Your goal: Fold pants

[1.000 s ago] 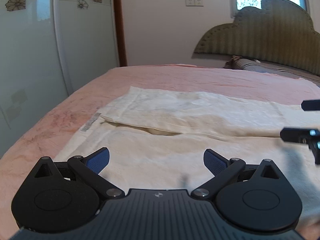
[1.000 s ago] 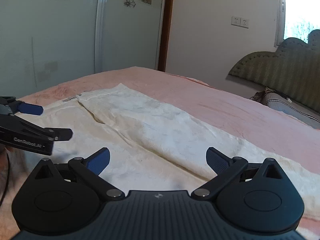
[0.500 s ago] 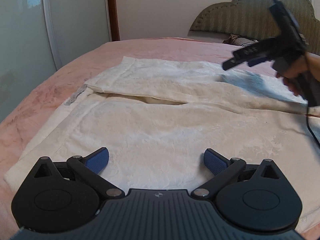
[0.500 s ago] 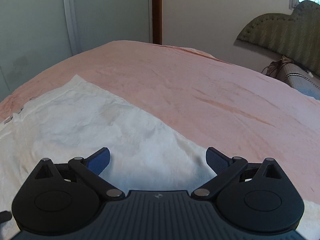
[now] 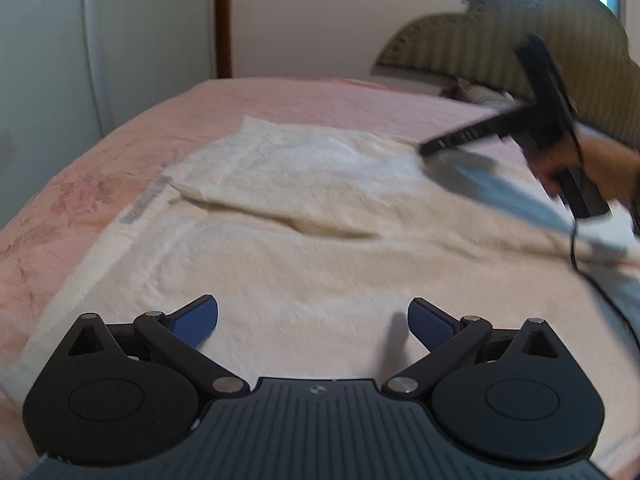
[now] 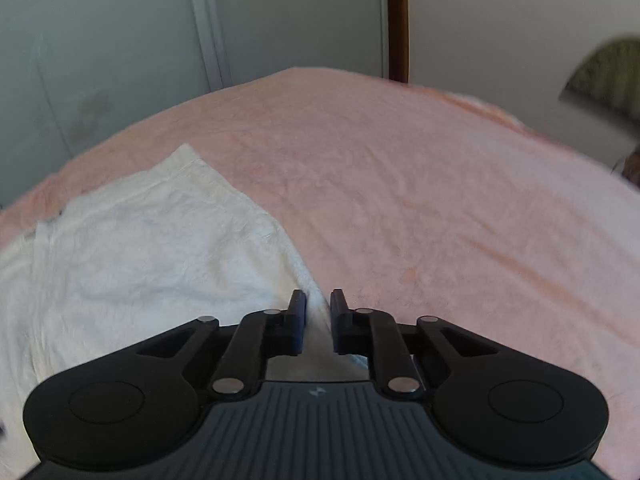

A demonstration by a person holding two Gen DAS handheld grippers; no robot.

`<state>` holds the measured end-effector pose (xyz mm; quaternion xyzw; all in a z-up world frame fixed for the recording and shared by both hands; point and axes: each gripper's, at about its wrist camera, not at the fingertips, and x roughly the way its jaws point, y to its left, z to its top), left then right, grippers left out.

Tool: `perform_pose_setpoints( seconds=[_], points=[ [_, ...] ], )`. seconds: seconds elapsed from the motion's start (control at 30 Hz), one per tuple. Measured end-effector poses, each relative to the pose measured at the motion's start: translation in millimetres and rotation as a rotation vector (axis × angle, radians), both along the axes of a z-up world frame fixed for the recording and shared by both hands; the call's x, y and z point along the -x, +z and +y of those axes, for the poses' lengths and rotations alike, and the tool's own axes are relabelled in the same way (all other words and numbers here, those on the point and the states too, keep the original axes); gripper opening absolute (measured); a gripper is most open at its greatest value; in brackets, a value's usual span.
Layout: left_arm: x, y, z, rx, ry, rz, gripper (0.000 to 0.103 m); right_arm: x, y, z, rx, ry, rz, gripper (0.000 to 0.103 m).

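My right gripper pinches only the pants far edge — a thin bite could slip — while my left gripper hangs open.

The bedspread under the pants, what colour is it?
Pink bedspread, clearest in the right wrist view.

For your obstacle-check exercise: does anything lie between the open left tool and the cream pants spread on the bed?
Nothing visible does. The left tool hangs open directly over the pants, with only bare cloth between and ahead of its fingers. The right tool is far off at the cloth's far edge, shut on it.
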<state>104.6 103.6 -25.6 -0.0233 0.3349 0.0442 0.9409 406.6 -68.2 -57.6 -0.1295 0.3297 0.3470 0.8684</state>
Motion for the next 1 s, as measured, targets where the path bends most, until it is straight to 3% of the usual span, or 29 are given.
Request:
perform_pose_setpoints(
  seconds=[0.1,0.2,0.27,0.37,0.47,0.53,0.6,0.7,0.77,0.83,0.87,0.93,0.97,1.0],
  points=[
    [-7,12,15,0.012,0.069,-0.031,0.102,46,10,16,0.11,0.032,-0.197,0.011],
    [-2,27,32,0.084,0.115,-0.093,0.102,107,20,32,0.217,0.103,-0.386,0.011],
    [5,36,44,0.183,0.135,-0.137,0.102,155,22,38,0.283,0.165,-0.488,0.011],
    [11,40,62,0.405,0.157,-0.201,0.103,219,16,41,0.354,0.247,-0.58,0.01],
    [0,36,70,0.553,0.155,-0.201,0.103,259,4,40,0.373,0.291,-0.564,0.01],
    [-11,33,72,0.578,0.18,-0.215,0.103,270,-7,39,0.396,0.289,-0.568,0.01],
    [-28,32,78,0.593,0.22,-0.214,0.103,271,-14,36,0.356,0.262,-0.535,0.01],
    [-57,23,96,0.65,0.314,-0.141,0.101,271,-19,33,0.294,0.208,-0.525,0.01],
    [-71,12,110,0.742,0.363,-0.094,0.091,269,-18,31,0.26,0.172,-0.523,0.01],
    [-79,1,120,0.844,0.375,-0.075,0.068,265,-20,31,0.237,0.141,-0.532,0.011],
    [-79,-2,124,0.859,0.388,-0.074,0.062,264,-21,31,0.237,0.136,-0.53,0.012],
    [-80,-3,127,0.841,0.409,-0.07,0.034,265,-25,34,0.256,0.123,-0.541,0.024],
    [-80,-3,128,0.835,0.412,-0.072,0.031,262,-27,36,0.276,0.116,-0.536,0.03],
    [-79,-3,129,0.831,0.417,-0.077,0.018,259,-30,40,0.303,0.101,-0.524,0.047]
  ],
)
